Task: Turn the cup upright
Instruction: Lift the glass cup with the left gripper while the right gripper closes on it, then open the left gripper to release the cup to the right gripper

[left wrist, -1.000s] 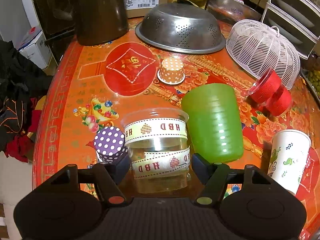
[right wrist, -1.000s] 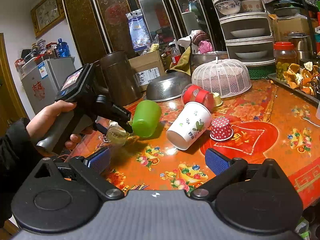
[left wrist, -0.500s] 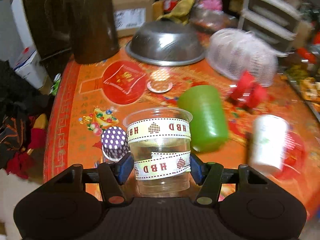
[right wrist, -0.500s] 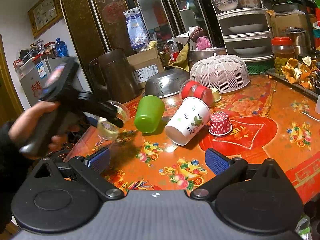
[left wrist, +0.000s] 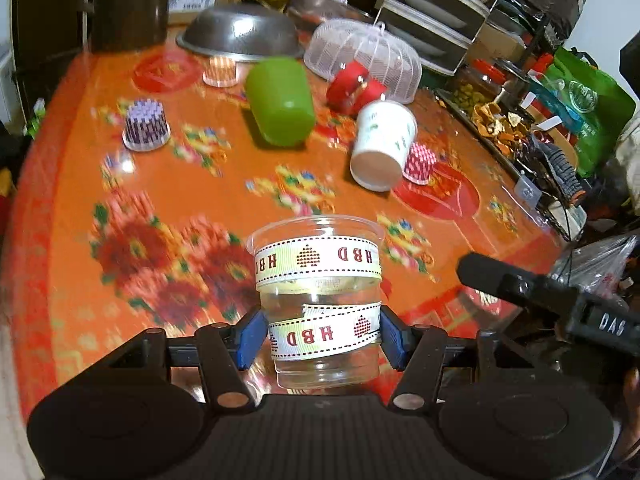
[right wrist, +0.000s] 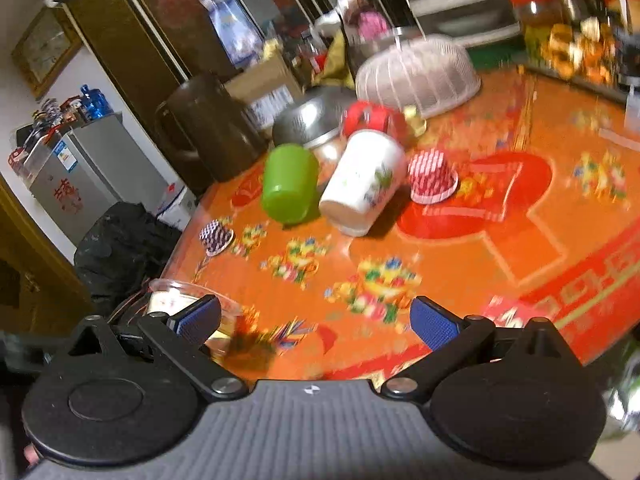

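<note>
The left gripper [left wrist: 322, 336] had its jaws closed on the clear plastic cup [left wrist: 320, 304], the blue pads pressing the lower part of its wall from both sides. The cup stood with its open rim up, and two ribbon bands printed with "HBD" ran around it, one just under the rim and one at the level of the pads. It was held above the near edge of the orange bench [left wrist: 72, 208], well apart from the other cups; whether its base touched the bench could not be told. Taking the green cup [left wrist: 280, 102] as the landmark, it lay on its side far behind the clear cup. The white paper cup [left wrist: 382, 146] lay tipped over to the right of the green cup, and a small red dotted cup [left wrist: 419, 162] stood mouth down just beside the white one. A purple dotted cup [left wrist: 145, 125] stood mouth down to the left of the green cup, and a steel colander [left wrist: 240, 38] and a white mesh food cover [left wrist: 364, 56] stood behind it. The right gripper [right wrist: 314, 320] hovered over the near part of the bench with its jaws wide and nothing between them. In its view the rim of the clear cup [right wrist: 168, 292] showed just beside the left blue pad.
</note>
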`<action>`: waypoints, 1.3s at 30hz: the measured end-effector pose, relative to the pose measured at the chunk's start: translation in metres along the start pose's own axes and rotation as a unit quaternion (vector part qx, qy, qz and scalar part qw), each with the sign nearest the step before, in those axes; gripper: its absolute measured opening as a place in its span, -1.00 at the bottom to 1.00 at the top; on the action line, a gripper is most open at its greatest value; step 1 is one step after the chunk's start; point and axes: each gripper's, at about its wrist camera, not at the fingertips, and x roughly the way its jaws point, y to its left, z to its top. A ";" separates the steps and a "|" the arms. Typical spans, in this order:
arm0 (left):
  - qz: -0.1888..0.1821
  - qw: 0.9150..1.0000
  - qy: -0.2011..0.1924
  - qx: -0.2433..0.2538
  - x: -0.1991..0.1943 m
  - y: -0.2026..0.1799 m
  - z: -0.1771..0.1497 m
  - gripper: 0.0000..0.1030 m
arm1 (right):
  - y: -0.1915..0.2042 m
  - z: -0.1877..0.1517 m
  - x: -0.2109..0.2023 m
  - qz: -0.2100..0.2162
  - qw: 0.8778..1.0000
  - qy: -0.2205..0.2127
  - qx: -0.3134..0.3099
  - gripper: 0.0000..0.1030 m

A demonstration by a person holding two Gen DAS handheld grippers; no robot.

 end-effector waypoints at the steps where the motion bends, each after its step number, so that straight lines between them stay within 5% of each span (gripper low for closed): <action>1: -0.011 1.000 0.003 -0.008 0.003 0.002 -0.002 0.21 | 0.001 0.001 0.003 0.004 1.000 0.013 0.003 0.98; 11: -0.051 0.999 -0.001 -0.018 0.010 0.005 -0.020 0.21 | 0.028 0.008 0.043 0.049 0.988 0.147 0.024 0.98; 18: -0.070 0.997 0.000 -0.027 0.011 0.012 -0.020 0.21 | 0.050 0.014 0.074 0.041 0.977 0.208 0.028 0.92; 29: -0.091 0.995 0.005 -0.037 0.010 0.021 -0.021 0.21 | 0.061 0.018 0.097 0.008 0.968 0.247 0.033 0.50; 39: -0.095 0.995 0.006 -0.041 0.010 0.023 -0.020 0.22 | 0.069 0.018 0.104 -0.007 0.967 0.253 0.012 0.35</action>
